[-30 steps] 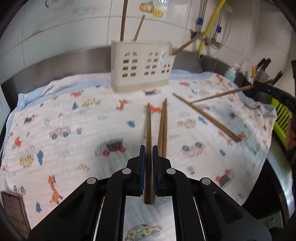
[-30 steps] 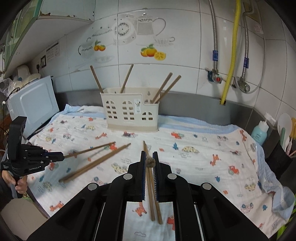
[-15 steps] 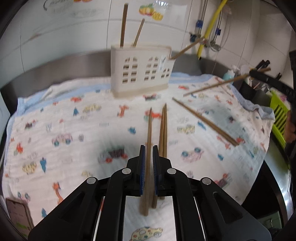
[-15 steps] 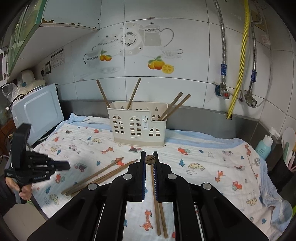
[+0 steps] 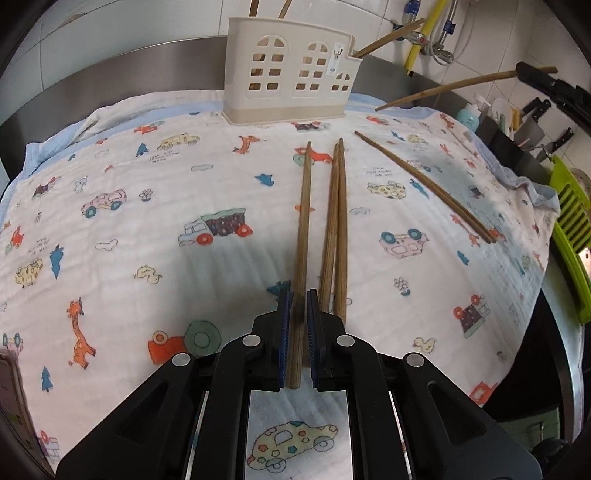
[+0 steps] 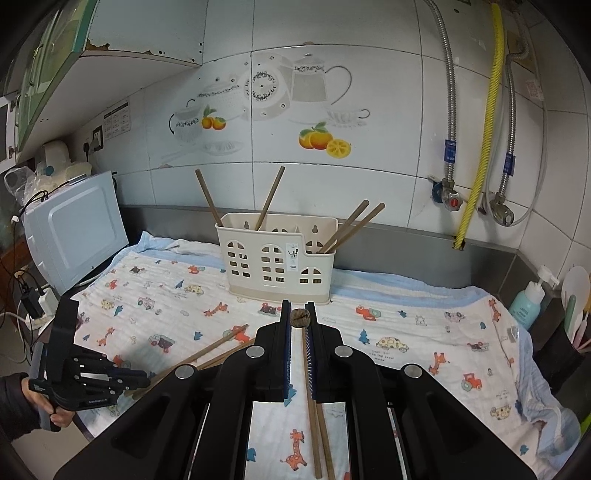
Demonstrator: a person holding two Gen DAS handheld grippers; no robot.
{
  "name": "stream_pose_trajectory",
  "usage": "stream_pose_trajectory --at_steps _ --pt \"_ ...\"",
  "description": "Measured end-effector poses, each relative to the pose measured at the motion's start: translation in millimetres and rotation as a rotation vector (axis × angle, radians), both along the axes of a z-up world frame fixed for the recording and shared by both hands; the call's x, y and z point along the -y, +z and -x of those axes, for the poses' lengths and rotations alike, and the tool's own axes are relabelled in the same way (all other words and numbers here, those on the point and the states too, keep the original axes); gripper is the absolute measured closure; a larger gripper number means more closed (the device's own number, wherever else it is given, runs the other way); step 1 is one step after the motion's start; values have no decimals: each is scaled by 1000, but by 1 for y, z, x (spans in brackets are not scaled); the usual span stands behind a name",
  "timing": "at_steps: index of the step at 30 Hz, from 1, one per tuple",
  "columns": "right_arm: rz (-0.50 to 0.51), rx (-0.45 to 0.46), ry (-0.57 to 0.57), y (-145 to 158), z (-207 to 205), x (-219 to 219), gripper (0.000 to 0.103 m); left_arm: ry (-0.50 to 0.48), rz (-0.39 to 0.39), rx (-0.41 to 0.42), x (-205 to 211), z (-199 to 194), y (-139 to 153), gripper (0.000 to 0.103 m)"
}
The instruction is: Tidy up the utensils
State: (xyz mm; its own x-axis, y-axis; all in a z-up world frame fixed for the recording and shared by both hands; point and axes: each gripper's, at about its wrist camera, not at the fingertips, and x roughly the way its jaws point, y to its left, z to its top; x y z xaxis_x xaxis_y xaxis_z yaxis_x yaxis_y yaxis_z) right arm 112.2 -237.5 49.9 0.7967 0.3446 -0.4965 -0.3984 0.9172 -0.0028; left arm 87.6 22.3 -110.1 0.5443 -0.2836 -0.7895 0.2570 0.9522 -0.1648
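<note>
the left gripper point(image 5: 299, 306) has its fingers narrow around a brown wooden chopstick point(image 5: 303, 221) lying on the cartoon-print cloth point(image 5: 110, 229) over the surface; a loose pinch could let it pivot. the right gripper point(image 6: 298, 317) clamps another chopstick point(image 6: 300, 317) end-on; only the left view shows its length, and it could miss the cream slotted plastic holder point(image 6: 275, 258).

The frame's top edge crops the holder's chopsticks point(image 5: 254, 7), perhaps two.

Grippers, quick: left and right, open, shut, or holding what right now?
Left gripper: shut on a chopstick lying on the printed cloth.
Right gripper: shut on a lifted chopstick, seen end-on.
</note>
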Motion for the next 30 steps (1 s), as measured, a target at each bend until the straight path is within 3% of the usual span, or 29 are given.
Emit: stream_pose_trajectory --at_steps 13,16,23,30 --pt "2 -4 4 -2 2 -2 96 -16 -92 -8 12 -1 -2 92" --pt "4 -3 6 -2 3 -4 96 -9 -116 -11 17 -2 -1 96" --pt "4 3 7 1 4 -5 96 -3 -29 -14 12 -4 13 96" --pt "-7 6 0 2 4 -2 96 34 51 75 2 -7 50 96"
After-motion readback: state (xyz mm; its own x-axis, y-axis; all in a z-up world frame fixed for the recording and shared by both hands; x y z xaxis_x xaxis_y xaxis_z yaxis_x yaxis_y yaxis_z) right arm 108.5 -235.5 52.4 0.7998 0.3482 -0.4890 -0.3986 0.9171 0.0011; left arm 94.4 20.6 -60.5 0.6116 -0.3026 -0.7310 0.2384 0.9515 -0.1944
